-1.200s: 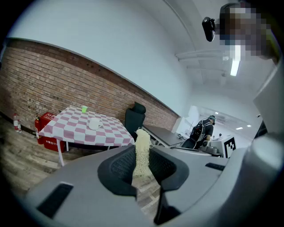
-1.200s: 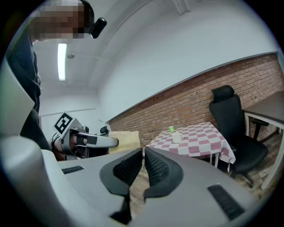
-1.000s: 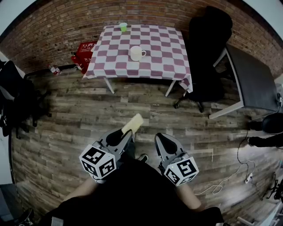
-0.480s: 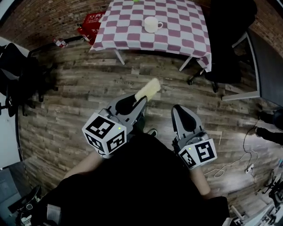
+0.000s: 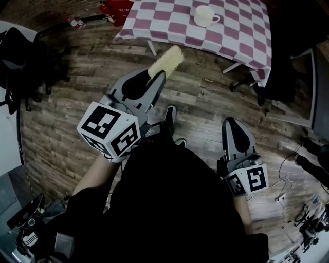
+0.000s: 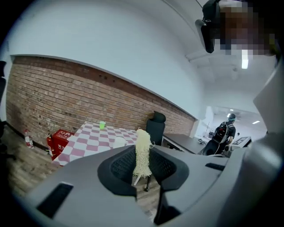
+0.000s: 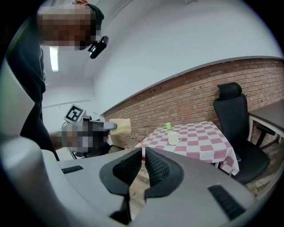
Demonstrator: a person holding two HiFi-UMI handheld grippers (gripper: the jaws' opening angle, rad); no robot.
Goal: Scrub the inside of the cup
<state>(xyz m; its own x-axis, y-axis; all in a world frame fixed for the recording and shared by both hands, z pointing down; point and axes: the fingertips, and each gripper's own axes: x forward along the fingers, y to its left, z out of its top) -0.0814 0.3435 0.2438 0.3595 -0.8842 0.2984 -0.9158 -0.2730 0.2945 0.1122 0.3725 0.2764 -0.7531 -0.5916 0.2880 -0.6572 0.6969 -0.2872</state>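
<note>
Maroon-and-white check tablecloth (image 5: 241,31). White cup (image 5: 204,15); bright green small cup (image 6: 102,125). Pale yellow scrubber (image 5: 165,61). Grey left gripper (image 5: 154,77) and right gripper (image 5: 232,125), black ribbed pads (image 7: 128,170), 2 cubes (image 5: 109,131) with black-and-white square markers. Grey-brown wood-plank floor (image 5: 77,102). Red-brown brick wall (image 6: 53,97), white upper wall (image 6: 111,44). Red crate (image 5: 117,7). Black chair (image 7: 233,128), black clothing (image 5: 175,205).

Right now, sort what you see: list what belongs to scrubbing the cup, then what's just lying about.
For the job: white cup on the checkered table; yellow scrubber, clamped in the left gripper's jaws; right gripper, jaws shut and empty.

Lying about: green cup; red box; black office chair; bottle on the floor.
</note>
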